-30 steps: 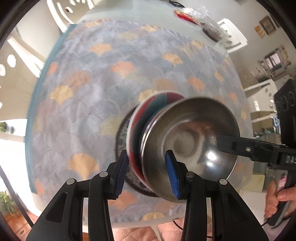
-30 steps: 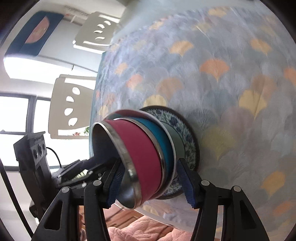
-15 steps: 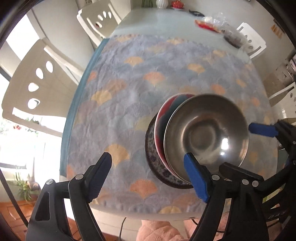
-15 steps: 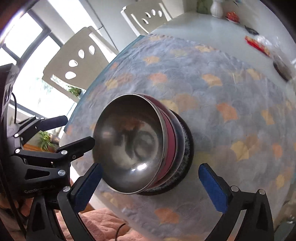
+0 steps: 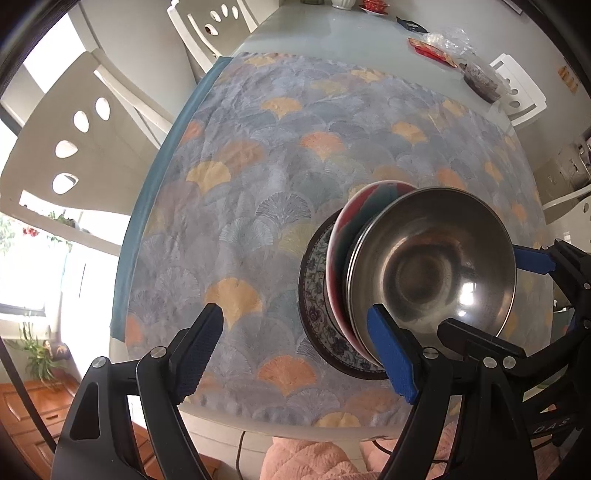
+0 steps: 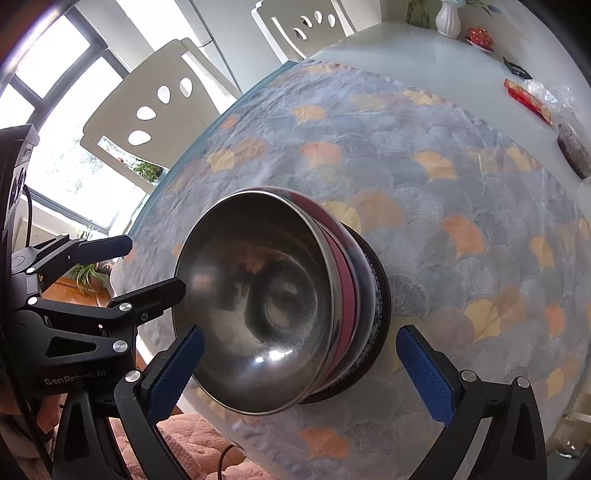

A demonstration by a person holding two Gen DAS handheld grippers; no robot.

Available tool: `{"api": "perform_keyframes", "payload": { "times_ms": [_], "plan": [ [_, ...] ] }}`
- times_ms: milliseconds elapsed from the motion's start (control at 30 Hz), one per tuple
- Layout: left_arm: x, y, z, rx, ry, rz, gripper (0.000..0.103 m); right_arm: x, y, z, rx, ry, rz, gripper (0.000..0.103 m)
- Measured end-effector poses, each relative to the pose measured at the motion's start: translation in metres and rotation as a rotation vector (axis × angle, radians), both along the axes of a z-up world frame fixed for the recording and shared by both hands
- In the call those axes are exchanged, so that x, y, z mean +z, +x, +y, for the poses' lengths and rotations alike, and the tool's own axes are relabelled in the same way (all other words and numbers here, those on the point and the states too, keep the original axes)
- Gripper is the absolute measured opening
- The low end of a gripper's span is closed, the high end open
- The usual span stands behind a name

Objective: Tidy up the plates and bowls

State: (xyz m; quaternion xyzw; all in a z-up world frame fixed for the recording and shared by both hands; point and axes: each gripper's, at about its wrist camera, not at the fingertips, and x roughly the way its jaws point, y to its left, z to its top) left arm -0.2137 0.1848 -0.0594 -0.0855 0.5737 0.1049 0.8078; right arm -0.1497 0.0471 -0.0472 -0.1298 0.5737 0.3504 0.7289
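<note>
The left gripper (image 5: 295,350) has its blue-padded jaws spread wide and grips nothing; its right pad sits just in front of the near rim of the shiny stainless-steel bowl (image 5: 432,269), though whether it touches is unclear. The right gripper (image 6: 301,369) is also spread wide, its two blue pads standing either side of the stack without closing on it. The steel bowl is the top of a nested pile: under it a red-sided bowl (image 6: 347,295), then a dark bowl (image 6: 365,280), all resting on a round plate with a blue-and-white floral rim (image 5: 314,295). The pile sits near the front edge of the grey-blue tablecloth printed with orange and yellow fan shapes (image 5: 295,155). Beyond the cloth the pale glass tabletop (image 6: 424,51) carries a red packet (image 6: 528,99) and a white vase (image 6: 448,18). White chairs with oval cut-outs (image 5: 74,147) stand along the table's side
</note>
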Motion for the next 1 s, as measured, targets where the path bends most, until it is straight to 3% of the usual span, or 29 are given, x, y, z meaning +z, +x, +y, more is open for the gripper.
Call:
{"api": "perform_keyframes", "payload": {
  "times_ms": [1000],
  "plan": [
    [-0.0043,0.0018,-0.0002,0.008,0.011,0.012,0.079,-0.0062,0.0043,-0.0019,-0.007,-0.014,0.019,0.103]
  ]
}}
